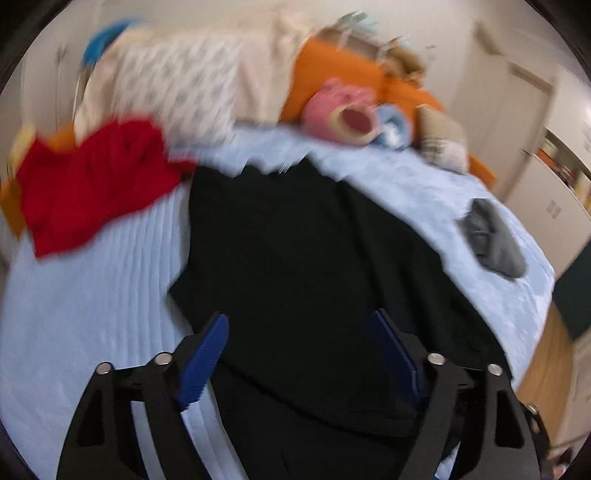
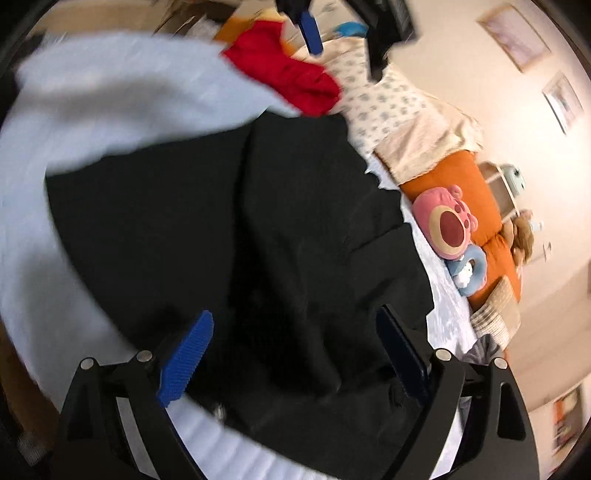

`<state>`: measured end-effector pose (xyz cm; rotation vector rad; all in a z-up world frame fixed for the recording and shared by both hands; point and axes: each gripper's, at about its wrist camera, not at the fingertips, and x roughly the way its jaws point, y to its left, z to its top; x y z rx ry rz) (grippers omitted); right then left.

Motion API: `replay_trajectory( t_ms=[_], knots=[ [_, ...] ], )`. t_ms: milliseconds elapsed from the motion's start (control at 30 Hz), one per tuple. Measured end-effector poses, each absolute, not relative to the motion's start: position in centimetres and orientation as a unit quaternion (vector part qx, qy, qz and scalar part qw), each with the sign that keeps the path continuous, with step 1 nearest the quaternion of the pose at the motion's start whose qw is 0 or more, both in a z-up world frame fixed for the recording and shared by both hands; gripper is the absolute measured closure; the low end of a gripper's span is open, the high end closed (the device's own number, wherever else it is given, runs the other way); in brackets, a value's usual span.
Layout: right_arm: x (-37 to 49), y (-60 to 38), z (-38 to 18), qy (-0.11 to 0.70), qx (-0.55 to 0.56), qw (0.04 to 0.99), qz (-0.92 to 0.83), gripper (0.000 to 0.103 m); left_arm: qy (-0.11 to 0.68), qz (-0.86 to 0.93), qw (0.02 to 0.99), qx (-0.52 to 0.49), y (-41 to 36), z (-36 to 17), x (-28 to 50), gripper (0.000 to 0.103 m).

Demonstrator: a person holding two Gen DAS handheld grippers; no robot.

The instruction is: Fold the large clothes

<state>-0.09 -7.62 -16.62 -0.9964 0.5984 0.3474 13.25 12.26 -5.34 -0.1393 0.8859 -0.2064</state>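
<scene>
A large black garment (image 1: 295, 251) lies spread on the light blue bed cover (image 1: 81, 295), partly doubled over with a fold line down its middle. My left gripper (image 1: 299, 317) hangs over its near edge, jaws wide apart, with cloth below them but nothing pinched. In the right wrist view the same black garment (image 2: 229, 221) fills the centre. My right gripper (image 2: 295, 312) is open above its near part, and nothing is held between the blue pads. A blue pad (image 2: 312, 31) of the left gripper shows at the top of that view.
A red garment (image 1: 96, 184) lies crumpled at the far left of the bed, and a grey one (image 1: 491, 240) at the right. A pink plush toy (image 1: 340, 114), orange pillows (image 1: 332, 74) and a patterned pillow (image 1: 177, 92) line the headboard side. Wooden floor (image 1: 546, 354) lies past the right edge.
</scene>
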Motion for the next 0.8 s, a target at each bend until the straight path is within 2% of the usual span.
replay_trajectory(
  t_ms=[33,67,167,233,367,500,567,667,733,800],
  knots=[
    [0.1,-7.7,-17.5,0.295,-0.479,0.812,0.156,0.032,0.442,-0.089,0.89,-0.075,12.7,-7.2,14.3,0.028],
    [0.6,-8.0,-18.2,0.315,-0.476,0.805,0.163,0.052,0.45,-0.082,0.886,-0.082,13.3,-8.5,15.1,0.028],
    [1.1,-8.8,-17.7,0.334,-0.439,0.811,0.194,0.086,0.473,-0.062,0.874,-0.089,14.5,-11.6,16.9,0.029],
    [0.5,-9.1,-16.1,0.317,-0.422,0.825,0.203,0.089,0.481,-0.056,0.871,-0.087,15.0,-12.6,17.7,0.029],
    [-0.7,-10.0,-14.0,0.326,-0.372,0.836,0.239,0.089,0.49,-0.038,0.868,-0.075,16.2,-13.9,19.5,0.029],
    [0.4,-10.2,-17.2,0.375,-0.385,0.808,0.243,0.086,0.518,-0.023,0.852,-0.069,17.0,-15.6,19.8,0.03],
    [0.3,-9.9,-17.1,0.366,-0.382,0.814,0.239,0.084,0.537,-0.016,0.842,-0.045,17.0,-17.0,19.7,0.031],
    [-1.0,-9.3,-15.0,0.354,-0.352,0.824,0.268,0.044,0.537,-0.021,0.842,-0.057,17.9,-17.8,18.9,0.03],
    [-3.1,-8.1,-12.8,0.315,-0.35,0.83,0.297,0.041,0.525,-0.026,0.848,-0.075,18.6,-17.2,18.2,0.03],
    [-4.7,-6.3,-11.4,0.293,-0.342,0.829,0.333,0.033,0.511,-0.025,0.856,-0.073,19.2,-16.6,17.4,0.031]
  ],
)
